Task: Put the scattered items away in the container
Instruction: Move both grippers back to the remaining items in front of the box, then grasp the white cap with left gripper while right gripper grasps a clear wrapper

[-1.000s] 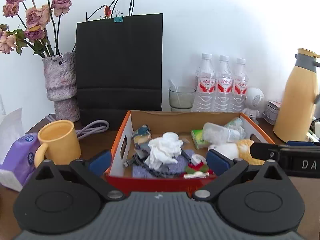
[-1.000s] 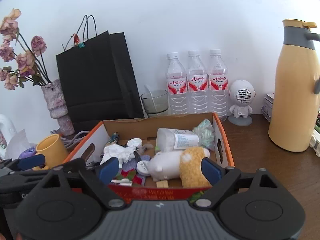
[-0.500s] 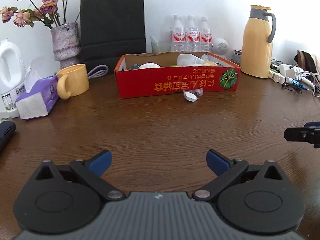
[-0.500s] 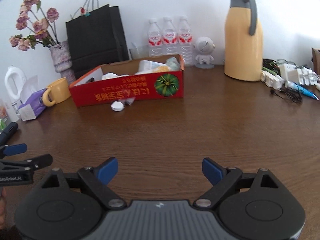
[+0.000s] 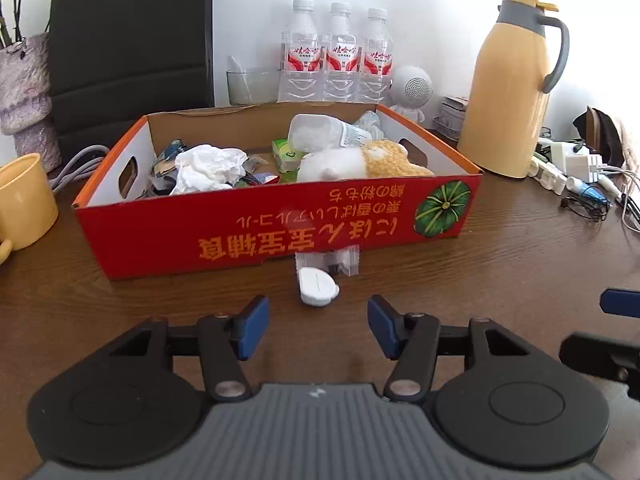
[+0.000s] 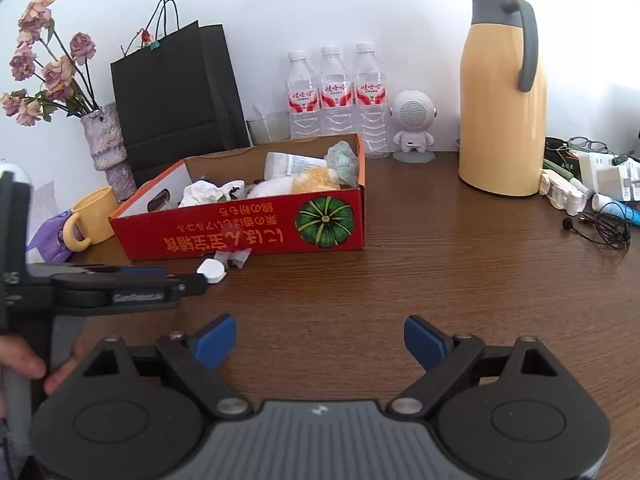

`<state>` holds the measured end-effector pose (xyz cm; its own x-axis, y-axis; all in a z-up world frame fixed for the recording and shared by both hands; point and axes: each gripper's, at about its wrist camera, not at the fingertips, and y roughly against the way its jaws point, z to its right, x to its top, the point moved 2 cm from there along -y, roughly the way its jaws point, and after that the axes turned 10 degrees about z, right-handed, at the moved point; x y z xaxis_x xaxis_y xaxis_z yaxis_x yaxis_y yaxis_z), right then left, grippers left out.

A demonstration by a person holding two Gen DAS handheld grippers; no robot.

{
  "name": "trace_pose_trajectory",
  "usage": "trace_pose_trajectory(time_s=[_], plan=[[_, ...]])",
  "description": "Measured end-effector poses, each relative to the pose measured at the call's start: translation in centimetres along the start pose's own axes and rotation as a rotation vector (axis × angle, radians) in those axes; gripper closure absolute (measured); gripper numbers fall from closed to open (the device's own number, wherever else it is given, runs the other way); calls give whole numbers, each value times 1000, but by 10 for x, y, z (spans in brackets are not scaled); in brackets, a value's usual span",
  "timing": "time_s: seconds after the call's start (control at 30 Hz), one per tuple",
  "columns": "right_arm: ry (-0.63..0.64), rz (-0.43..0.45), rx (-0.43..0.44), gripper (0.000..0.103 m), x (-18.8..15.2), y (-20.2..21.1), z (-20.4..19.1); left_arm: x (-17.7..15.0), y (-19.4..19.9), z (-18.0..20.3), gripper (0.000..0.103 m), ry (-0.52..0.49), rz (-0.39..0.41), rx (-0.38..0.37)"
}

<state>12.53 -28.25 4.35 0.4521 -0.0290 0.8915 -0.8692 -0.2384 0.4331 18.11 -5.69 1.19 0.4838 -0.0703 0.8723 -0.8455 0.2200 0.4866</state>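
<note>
A red cardboard box (image 5: 256,228) (image 6: 256,232) sits on the wooden table, holding a plush toy (image 5: 360,160), crumpled tissue (image 5: 208,168), a plastic bottle and other small items. Just in front of it lie a small white case (image 5: 318,286) (image 6: 211,270) and a clear plastic wrapper (image 5: 328,262) (image 6: 232,258). My left gripper (image 5: 316,326) is open and empty, low over the table, just short of the white case. It also shows in the right wrist view (image 6: 188,280). My right gripper (image 6: 318,340) is open and empty, farther back to the right.
A yellow mug (image 5: 24,200) and purple tissue pack (image 6: 48,236) stand left of the box. A black paper bag (image 6: 176,92), vase of dried roses (image 6: 104,144), glass, three water bottles (image 5: 336,52), robot-shaped speaker (image 6: 412,128) and yellow thermos (image 5: 512,88) line the back. Chargers and cables (image 6: 592,196) lie right.
Both grippers have moved forward toward the box since half a second ago. The left one has closed in on the white case and its jaws have narrowed somewhat.
</note>
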Motion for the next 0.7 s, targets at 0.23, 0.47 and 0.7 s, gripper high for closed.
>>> trace_pose_trajectory(time_s=[0.23, 0.47, 0.7], plan=[[23, -30, 38, 12, 6, -30, -8, -1, -26, -7, 79, 17, -27, 24], [70, -72, 112, 14, 18, -88, -39, -5, 23, -49, 79, 128, 67, 96], [106, -86, 32, 39, 13, -145, -90, -2, 43, -85, 79, 204, 145, 159]])
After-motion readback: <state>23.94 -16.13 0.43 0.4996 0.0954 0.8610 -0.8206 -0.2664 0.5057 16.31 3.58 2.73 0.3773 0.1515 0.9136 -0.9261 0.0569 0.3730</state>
